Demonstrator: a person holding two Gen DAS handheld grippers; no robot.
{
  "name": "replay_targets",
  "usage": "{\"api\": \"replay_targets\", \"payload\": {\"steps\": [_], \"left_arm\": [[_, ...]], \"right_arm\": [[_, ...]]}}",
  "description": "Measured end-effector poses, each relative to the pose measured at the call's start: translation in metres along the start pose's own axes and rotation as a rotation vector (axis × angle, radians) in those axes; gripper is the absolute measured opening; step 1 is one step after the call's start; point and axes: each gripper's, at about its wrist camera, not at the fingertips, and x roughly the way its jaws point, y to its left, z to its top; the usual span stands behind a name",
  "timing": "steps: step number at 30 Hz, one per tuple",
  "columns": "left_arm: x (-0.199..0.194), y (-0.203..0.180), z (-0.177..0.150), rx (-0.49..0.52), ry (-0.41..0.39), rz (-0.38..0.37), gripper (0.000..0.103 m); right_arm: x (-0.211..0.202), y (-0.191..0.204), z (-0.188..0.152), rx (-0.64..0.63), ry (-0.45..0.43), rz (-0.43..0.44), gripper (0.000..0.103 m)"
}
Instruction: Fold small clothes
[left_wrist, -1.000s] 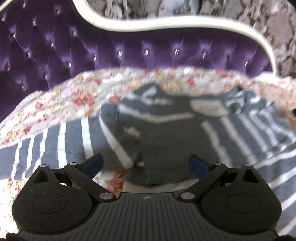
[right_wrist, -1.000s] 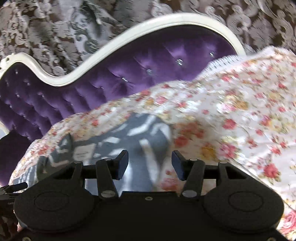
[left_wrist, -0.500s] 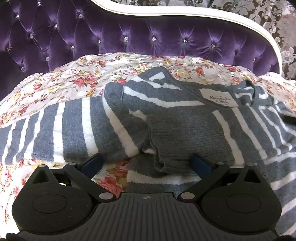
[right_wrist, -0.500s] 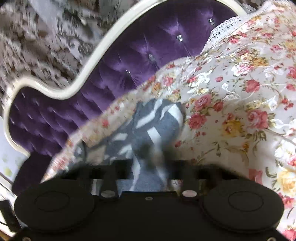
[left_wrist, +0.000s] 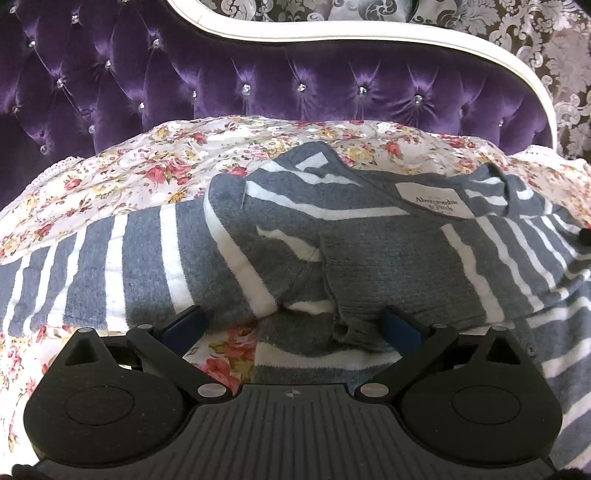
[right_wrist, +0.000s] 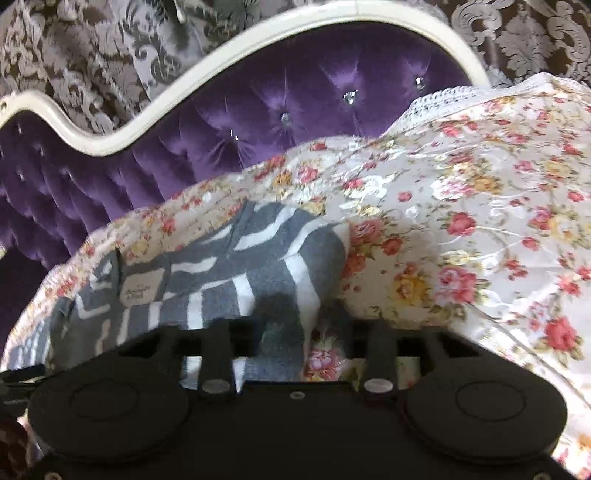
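Note:
A grey sweater with white stripes lies spread on the floral bedspread, its white neck label facing up. One sleeve is folded across the body, its ribbed cuff pointing at the camera. My left gripper stands open just above the cloth, the cuff between its blue pads without touching them. In the right wrist view the sweater lies to the left, its right edge by my right gripper. Those jaws are blurred and opening, with the sweater's edge between them and not pinched.
A purple tufted headboard with a white curved frame rises behind the bed. The bedspread bulges up at the right in the right wrist view. Patterned wallpaper is behind.
The right gripper's fingers came together half a second ago and are now apart again, while its view swung and returned. The left gripper stays open over the cuff; its picture has sharpened.

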Motion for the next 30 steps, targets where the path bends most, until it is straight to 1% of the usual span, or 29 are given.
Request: {"api": "replay_targets", "payload": {"steps": [4,9,11,13,14,15,16,17,18,19,21,22,23,24,26,29,30], "left_arm": [[-0.015,0.004,-0.004,-0.014,0.003,-0.013,0.1],[-0.039,0.007,-0.02,-0.003,0.012,-0.047,0.1],[-0.05,0.009,-0.029,-0.016,0.016,-0.068,0.1],[-0.059,0.011,-0.038,-0.018,0.028,-0.085,0.1],[-0.063,0.01,-0.042,-0.013,0.033,-0.09,0.1],[-0.065,0.01,-0.047,-0.008,0.04,-0.093,0.1],[-0.067,0.01,-0.052,-0.003,0.051,-0.099,0.1],[-0.068,0.01,-0.056,-0.001,0.062,-0.103,0.1],[-0.068,0.01,-0.061,-0.003,0.071,-0.106,0.1],[-0.069,0.01,-0.065,0.001,0.071,-0.101,0.1],[-0.073,0.009,-0.073,0.029,0.063,-0.08,0.1],[-0.075,0.009,-0.076,0.037,0.061,-0.076,0.1],[-0.078,0.011,-0.079,0.039,0.06,-0.078,0.1],[-0.08,0.012,-0.081,0.034,0.061,-0.08,0.1],[-0.085,0.017,-0.084,0.017,0.063,-0.084,0.1],[-0.093,0.025,-0.09,0.001,0.079,-0.099,0.1],[-0.096,0.028,-0.092,0.0,0.086,-0.107,0.1]], "right_arm": [[-0.021,0.006,-0.009,0.006,0.036,0.053,0.056],[-0.043,0.006,-0.034,0.057,0.095,0.143,0.056],[-0.045,0.009,-0.045,0.065,0.116,0.157,0.056],[-0.041,0.014,-0.051,0.06,0.129,0.15,0.055],[-0.039,0.016,-0.054,0.062,0.133,0.151,0.052],[-0.037,0.018,-0.057,0.066,0.129,0.15,0.039],[-0.037,0.019,-0.058,0.07,0.126,0.144,0.024],[-0.038,0.02,-0.059,0.076,0.121,0.133,0.012],[-0.039,0.023,-0.06,0.068,0.115,0.116,0.011],[-0.043,0.029,-0.059,0.026,0.103,0.084,0.011],[-0.054,0.04,-0.061,-0.088,0.059,-0.03,0.01],[-0.055,0.042,-0.062,-0.123,0.055,-0.081,0.01],[-0.054,0.039,-0.063,-0.123,0.065,-0.096,0.01],[-0.052,0.033,-0.065,-0.092,0.076,-0.084,0.01],[-0.054,0.031,-0.069,-0.071,0.066,-0.051,0.01],[-0.067,0.031,-0.07,-0.027,0.026,-0.028,0.022],[-0.073,0.03,-0.071,-0.006,0.018,-0.015,0.022]]}}
